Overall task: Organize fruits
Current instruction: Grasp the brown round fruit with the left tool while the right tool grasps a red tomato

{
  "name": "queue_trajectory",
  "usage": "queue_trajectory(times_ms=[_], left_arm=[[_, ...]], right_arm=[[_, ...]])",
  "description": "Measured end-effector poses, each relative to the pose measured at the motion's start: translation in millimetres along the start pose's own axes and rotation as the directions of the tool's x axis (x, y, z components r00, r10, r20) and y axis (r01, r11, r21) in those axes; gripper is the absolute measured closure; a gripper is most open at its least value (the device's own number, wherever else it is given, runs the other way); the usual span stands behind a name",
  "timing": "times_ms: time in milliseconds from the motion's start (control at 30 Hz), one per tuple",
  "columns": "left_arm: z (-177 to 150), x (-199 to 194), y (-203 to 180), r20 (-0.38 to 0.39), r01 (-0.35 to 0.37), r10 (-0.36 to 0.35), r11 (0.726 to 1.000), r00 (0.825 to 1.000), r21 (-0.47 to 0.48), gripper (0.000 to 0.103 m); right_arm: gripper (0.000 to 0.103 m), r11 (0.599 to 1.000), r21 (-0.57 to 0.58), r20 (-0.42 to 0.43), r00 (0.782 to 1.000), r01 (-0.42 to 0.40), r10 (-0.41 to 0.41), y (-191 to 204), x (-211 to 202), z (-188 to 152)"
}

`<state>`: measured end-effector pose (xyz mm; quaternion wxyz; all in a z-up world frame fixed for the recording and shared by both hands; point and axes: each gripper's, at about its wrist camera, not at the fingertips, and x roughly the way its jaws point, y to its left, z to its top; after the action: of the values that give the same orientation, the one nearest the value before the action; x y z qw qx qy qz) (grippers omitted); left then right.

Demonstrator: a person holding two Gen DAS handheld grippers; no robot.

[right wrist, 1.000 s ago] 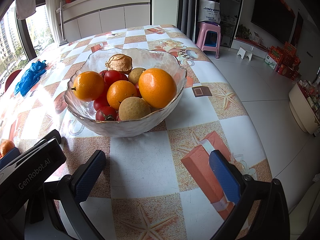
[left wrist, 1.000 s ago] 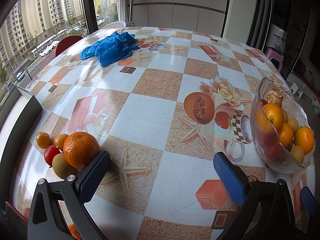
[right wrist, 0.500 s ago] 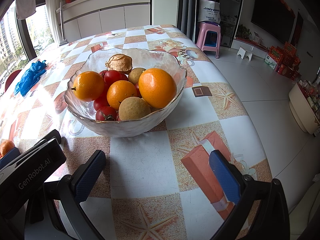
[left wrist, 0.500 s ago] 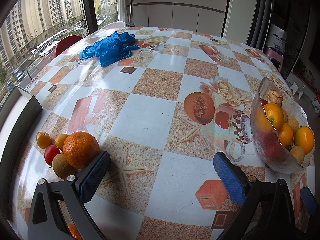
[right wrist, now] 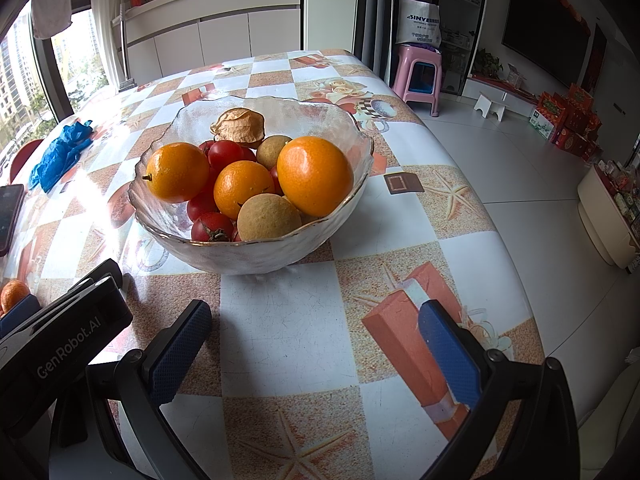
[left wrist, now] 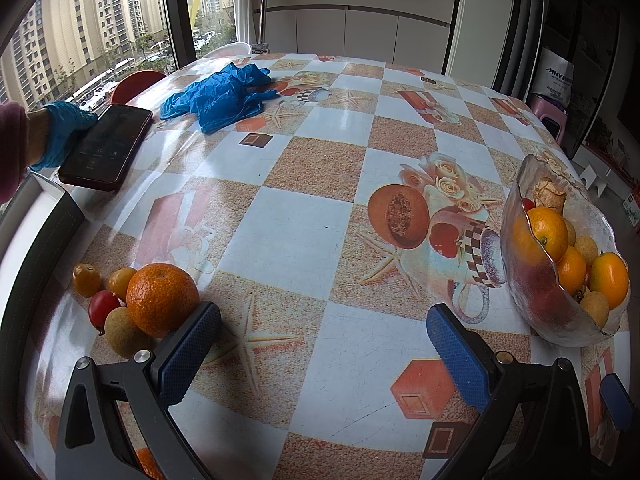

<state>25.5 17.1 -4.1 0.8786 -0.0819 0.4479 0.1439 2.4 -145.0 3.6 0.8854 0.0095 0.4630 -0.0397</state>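
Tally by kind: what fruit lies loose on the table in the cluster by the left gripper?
Big orange: 1
Small orange fruits: 2
Tomato: 1
Brown fruit: 1
Total: 5
An orange patch under the left gripper is too hidden to count.
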Motion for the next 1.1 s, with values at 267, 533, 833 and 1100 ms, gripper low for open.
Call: queue_trajectory(times_ms=[267,533,833,1100], left_arm=[[0.1,0.2,0.0,0.0,0.0,0.0,1.0,1.0,0.0,0.0],[0.2,-0.3,-0.4,0.0,-0.003,0.003,1.0,1.0,0.002,0.0],[-0.1,-1.0,1.3,-0.001,-0.002,0.002,1.0,1.0,0.001,0.0],[-5.6,-29.1,19.4,-0.169,0.228,-0.201,0.961,0.965,0.158,0.0]], right_arm=[[0.0,1.0,0.0,0.0,1.0,0.0,0.0,0.1,-0.2,0.0],[0.0,0.999,-0.025,-0.069,0.997,-0.034,0.032,-2.9,-0.6,4.6],[0.0,0.993,0.1,0.019,0.998,-0.062,0.061,-64.3,-85.4,-38.2],[0.0,0.987,0.101,-0.085,0.987,-0.128,0.137,-58.8,-91.7,-74.6]])
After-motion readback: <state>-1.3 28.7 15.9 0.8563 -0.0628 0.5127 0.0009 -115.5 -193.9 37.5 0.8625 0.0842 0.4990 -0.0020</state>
